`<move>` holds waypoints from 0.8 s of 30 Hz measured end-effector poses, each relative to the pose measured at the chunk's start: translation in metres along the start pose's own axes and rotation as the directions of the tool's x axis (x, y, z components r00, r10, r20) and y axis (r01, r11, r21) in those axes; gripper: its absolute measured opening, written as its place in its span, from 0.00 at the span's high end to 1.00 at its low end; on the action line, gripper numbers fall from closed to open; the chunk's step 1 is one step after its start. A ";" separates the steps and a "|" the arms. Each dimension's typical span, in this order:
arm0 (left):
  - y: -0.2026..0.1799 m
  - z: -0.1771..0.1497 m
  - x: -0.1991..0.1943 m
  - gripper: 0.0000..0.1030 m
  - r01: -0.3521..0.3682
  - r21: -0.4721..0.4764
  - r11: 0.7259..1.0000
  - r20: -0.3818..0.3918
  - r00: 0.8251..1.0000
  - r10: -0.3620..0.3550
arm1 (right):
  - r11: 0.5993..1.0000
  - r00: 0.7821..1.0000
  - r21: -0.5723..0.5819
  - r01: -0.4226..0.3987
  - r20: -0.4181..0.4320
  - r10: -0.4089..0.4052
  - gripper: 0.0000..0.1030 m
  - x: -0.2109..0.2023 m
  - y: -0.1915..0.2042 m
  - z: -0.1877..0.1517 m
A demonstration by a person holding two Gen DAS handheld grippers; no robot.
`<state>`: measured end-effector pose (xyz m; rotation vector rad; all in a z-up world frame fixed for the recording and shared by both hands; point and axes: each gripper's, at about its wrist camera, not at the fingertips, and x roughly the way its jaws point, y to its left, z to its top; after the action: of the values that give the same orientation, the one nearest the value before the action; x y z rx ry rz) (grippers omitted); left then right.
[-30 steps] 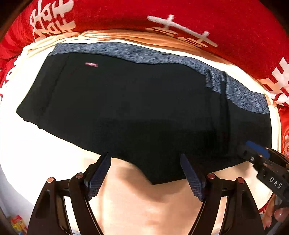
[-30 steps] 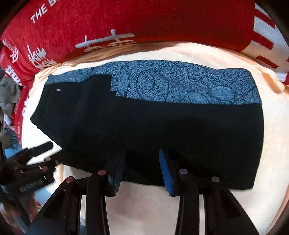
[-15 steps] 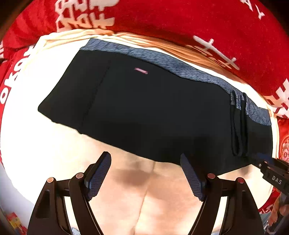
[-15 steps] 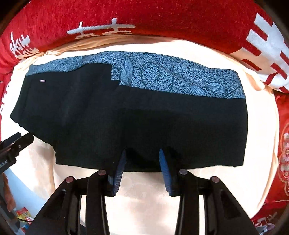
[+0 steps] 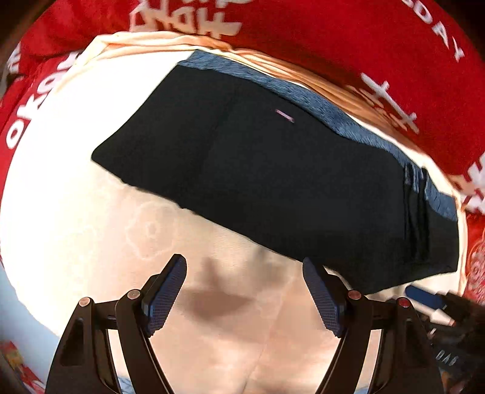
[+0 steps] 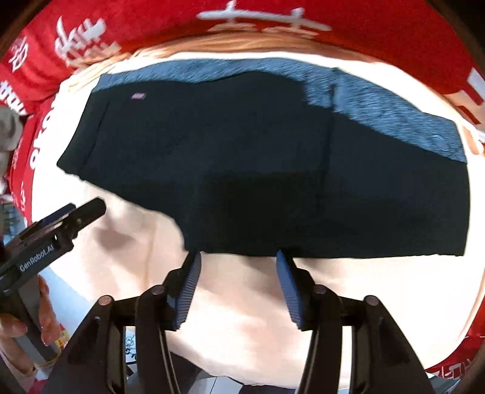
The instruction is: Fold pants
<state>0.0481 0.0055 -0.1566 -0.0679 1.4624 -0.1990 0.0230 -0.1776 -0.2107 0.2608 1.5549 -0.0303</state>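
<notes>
The folded black pants lie flat on the cream cover, with a blue-grey patterned band along their far edge. My left gripper hangs open over bare cover, short of the pants' near edge, holding nothing. In the right wrist view the pants fill the middle. My right gripper sits just at their near hem, its jaws opening, with no cloth between the pads. Each gripper shows in the other's view: the right one low right, the left one at the left.
A red cloth with white lettering rings the far and side edges of the cover. A person's hand holds the left gripper's handle. Small coloured items lie beyond the cover's near left edge.
The right gripper let go of the pants' near hem and its jaws spread. The left gripper slid sideways off the pants, which now sit further right and up in its view.
</notes>
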 end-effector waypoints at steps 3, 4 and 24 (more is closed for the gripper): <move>0.016 0.005 0.001 0.22 0.027 -0.051 0.998 0.009 1.000 -0.026 | 1.000 1.000 -0.014 -0.018 -0.017 0.017 0.45 0.004 0.009 -0.006; 0.021 0.007 0.001 0.22 0.028 -0.060 0.998 0.010 1.000 -0.027 | 1.000 1.000 -0.015 -0.024 -0.020 0.024 0.44 0.006 0.011 -0.007; 0.079 0.035 0.013 0.00 0.229 -0.302 0.925 0.125 0.972 -0.200 | 0.995 0.995 -0.025 -0.097 -0.041 0.096 0.42 0.004 0.020 -0.006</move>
<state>0.0917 0.0780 -0.1788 -0.4940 1.3826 -0.1361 0.0203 -0.1568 -0.2120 0.3169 1.5791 0.0715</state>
